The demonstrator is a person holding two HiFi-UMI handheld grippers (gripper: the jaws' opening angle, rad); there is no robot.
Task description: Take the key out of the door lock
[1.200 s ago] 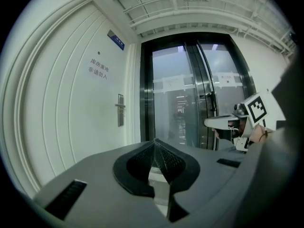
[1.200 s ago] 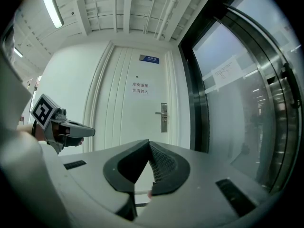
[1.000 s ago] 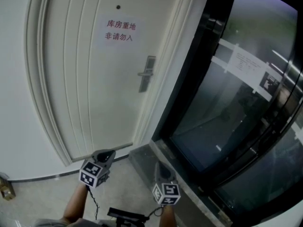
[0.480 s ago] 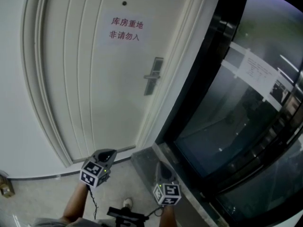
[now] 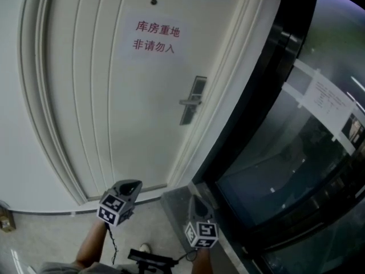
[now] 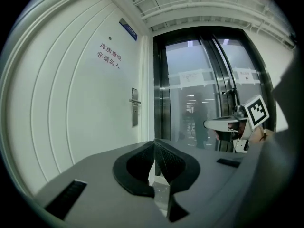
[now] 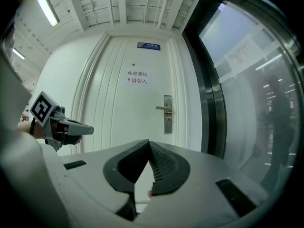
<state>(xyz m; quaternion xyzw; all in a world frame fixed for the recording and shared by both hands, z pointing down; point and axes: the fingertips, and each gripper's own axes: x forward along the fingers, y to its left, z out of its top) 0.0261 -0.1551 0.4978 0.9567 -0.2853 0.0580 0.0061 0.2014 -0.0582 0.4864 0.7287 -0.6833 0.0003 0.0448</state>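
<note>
The silver lock plate with its lever handle sits on the right side of a white panelled door. It also shows in the left gripper view and in the right gripper view. No key can be made out at this distance. My left gripper is held low, well short of the door, with its jaws shut on nothing. My right gripper hangs beside it to the right, also shut and empty. Each gripper shows in the other's view: the right gripper and the left gripper.
A paper sign with red lettering is stuck on the door. To the right stands a dark-framed glass wall with paper notices. A grey stone sill runs at its foot. A small box lies on the floor at left.
In the head view the door and lock have grown larger and slid to the right and down. Both grippers keep their places and stay shut.
</note>
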